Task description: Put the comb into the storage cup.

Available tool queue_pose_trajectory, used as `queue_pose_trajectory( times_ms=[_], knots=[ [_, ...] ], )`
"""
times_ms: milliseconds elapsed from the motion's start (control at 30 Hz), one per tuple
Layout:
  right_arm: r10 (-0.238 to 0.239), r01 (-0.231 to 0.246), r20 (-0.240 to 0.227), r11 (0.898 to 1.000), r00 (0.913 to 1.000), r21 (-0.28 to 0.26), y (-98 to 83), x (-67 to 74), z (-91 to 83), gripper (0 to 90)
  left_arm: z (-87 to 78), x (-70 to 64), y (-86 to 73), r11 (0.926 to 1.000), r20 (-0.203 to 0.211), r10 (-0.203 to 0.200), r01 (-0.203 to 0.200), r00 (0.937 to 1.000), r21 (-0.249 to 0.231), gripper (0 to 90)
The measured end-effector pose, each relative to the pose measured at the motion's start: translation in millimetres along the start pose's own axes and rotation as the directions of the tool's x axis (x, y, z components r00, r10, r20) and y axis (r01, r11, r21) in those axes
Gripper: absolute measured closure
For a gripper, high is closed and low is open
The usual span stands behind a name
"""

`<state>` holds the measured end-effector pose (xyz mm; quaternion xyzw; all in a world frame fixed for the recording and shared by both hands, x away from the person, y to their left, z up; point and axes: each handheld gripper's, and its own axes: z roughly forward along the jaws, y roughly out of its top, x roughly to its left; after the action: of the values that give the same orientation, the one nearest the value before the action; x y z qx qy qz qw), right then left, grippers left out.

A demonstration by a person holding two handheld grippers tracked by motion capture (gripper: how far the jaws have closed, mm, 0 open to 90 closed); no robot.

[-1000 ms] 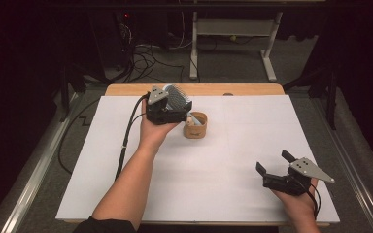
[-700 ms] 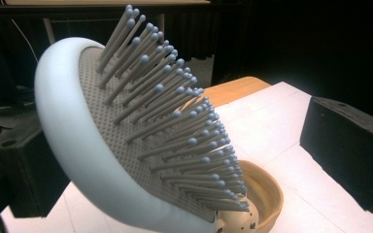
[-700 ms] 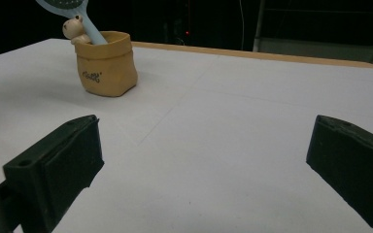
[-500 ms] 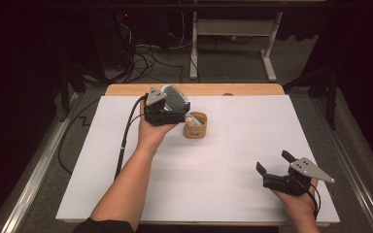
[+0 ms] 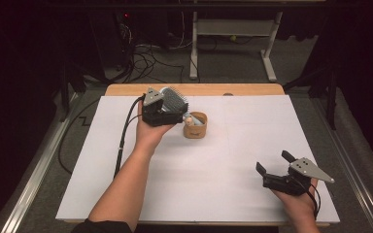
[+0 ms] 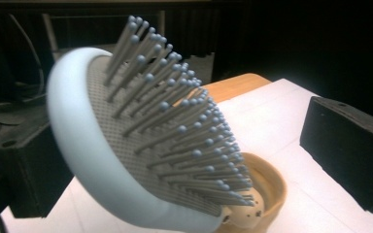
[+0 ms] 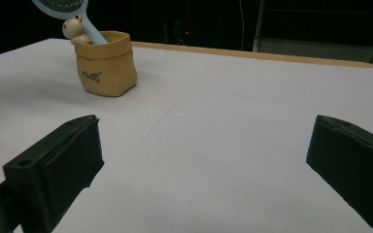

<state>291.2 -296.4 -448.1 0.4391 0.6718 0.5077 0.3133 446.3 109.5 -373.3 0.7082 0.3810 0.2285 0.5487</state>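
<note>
A pale blue hairbrush (image 6: 141,145) with grey bristles stands tilted, handle down, in a small tan pouch-shaped cup (image 5: 196,130) at the back middle of the white table cover. A little beige bear figure (image 7: 72,26) sits at the cup's rim beside the handle. My left gripper (image 5: 177,109) is at the brush head, its black jaws wide apart on either side of it, open. My right gripper (image 5: 273,162) rests low at the front right, open, with nothing between its jaws, pointing across the table toward the cup (image 7: 107,63).
The white cover (image 5: 233,194) spreads over a wooden table whose bare edge (image 5: 252,90) shows at the back. A metal rail (image 5: 29,179) runs along the left side. Cables and a white frame leg (image 5: 267,58) lie on the floor beyond.
</note>
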Motion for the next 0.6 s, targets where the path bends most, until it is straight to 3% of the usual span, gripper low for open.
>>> queue_pose_trajectory(
  times_ms=[600],
  knots=[
    [-0.005,0.005,0.0,1.0,1.0,0.001,0.0,0.6,0.4,0.3,-4.5,4.8,-6.7,1.0,-0.01,-0.001,0.001,0.9999,-0.002,0.0]
  ],
)
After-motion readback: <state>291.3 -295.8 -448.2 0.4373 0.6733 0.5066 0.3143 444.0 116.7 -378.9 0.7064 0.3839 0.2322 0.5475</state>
